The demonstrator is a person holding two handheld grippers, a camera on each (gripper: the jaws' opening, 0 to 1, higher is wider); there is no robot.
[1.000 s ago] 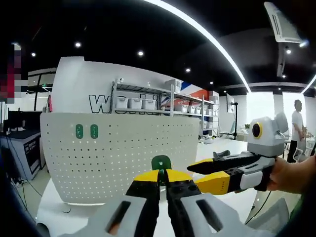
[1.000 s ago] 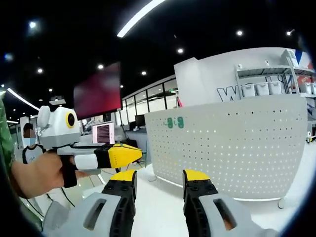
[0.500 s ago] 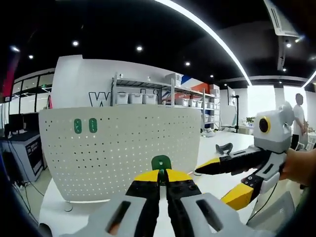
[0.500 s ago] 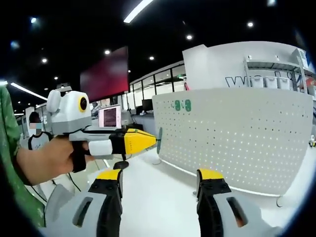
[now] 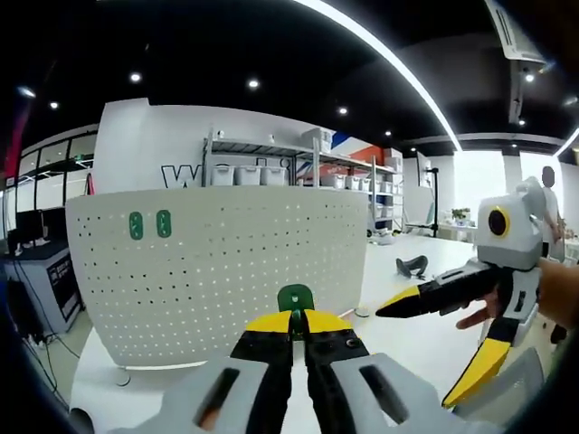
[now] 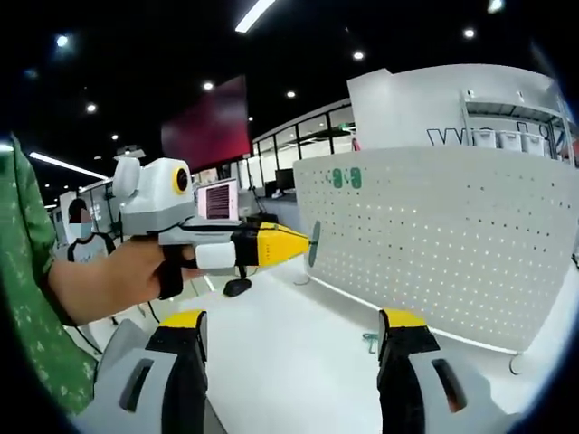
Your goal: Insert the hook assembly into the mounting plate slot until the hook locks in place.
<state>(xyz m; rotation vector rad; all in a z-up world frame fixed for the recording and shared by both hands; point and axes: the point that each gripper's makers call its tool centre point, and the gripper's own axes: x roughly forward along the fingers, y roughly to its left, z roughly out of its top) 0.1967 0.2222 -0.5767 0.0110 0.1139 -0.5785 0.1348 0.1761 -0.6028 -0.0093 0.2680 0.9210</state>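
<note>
Where the left tool (image 5: 298, 327) rises from the bottom of the left gripper view, its yellow-tipped jaws are pressed together on the green hook (image 5: 295, 298), whose rounded end stands up past the tips toward the plate (image 5: 226, 271). In the right gripper view the same hook (image 6: 313, 244) shows edge-on as a thin upright sliver at the nose of the left tool (image 6: 303, 245), which lies level and points at the plate (image 6: 452, 244), near it but apart. The white perforated plate stands upright on the white surface (image 6: 298, 362), with two green hooks (image 5: 149, 224) already set in its upper corner. The right tool (image 6: 294, 324) has its jaws spread wide with nothing between them; in the left gripper view that right tool (image 5: 425, 339) comes in from the right, jaws splayed, held by a hand (image 5: 529, 303). A small green piece (image 6: 370, 341) lies on the surface near the plate's foot.
</note>
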